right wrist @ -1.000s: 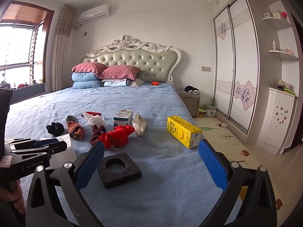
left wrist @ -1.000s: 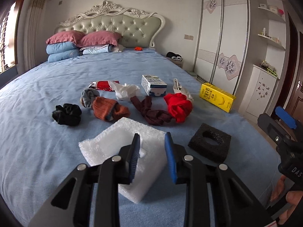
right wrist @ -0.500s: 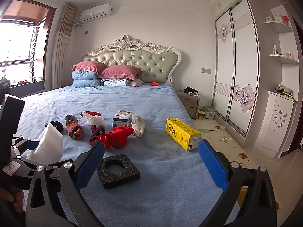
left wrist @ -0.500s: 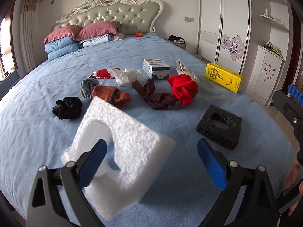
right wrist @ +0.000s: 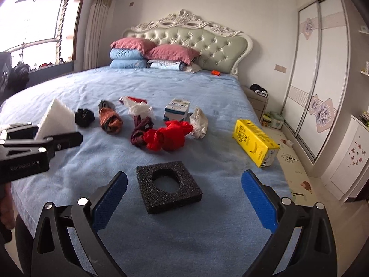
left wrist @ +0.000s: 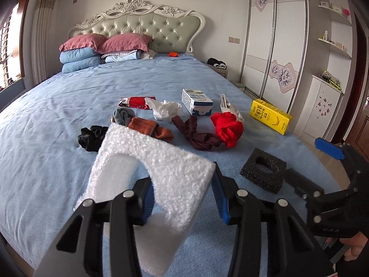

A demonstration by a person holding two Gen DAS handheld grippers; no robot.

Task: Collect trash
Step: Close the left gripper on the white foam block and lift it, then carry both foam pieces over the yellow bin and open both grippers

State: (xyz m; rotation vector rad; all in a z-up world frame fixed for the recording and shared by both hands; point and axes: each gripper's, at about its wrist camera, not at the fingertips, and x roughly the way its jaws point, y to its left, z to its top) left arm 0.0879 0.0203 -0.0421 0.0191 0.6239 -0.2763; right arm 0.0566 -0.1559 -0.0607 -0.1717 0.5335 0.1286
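My left gripper (left wrist: 184, 198) is shut on a white foam block (left wrist: 159, 168) and holds it tilted above the blue bed; the block also shows in the right wrist view (right wrist: 57, 118). My right gripper (right wrist: 184, 205) is open and empty, its blue pads either side of a black foam square (right wrist: 169, 185) with a round hole, which lies on the bed near the front edge (left wrist: 264, 172). Further back lie a yellow carton (right wrist: 254, 145), a blue-white box (right wrist: 177, 109), a crumpled white bag (right wrist: 140, 109) and a red wrapper (left wrist: 137, 101).
Socks and clothes lie in a row mid-bed: black (right wrist: 84, 117), orange-grey (right wrist: 110, 118), maroon (right wrist: 139, 129), red (right wrist: 168, 136). Pillows (right wrist: 152, 54) and a headboard stand at the back. A wardrobe (right wrist: 320, 80) and floor mat lie right of the bed.
My left gripper opened around the white foam block, then closed on it and lifted it off the bed. My right gripper moved closer over the black foam square, still open.
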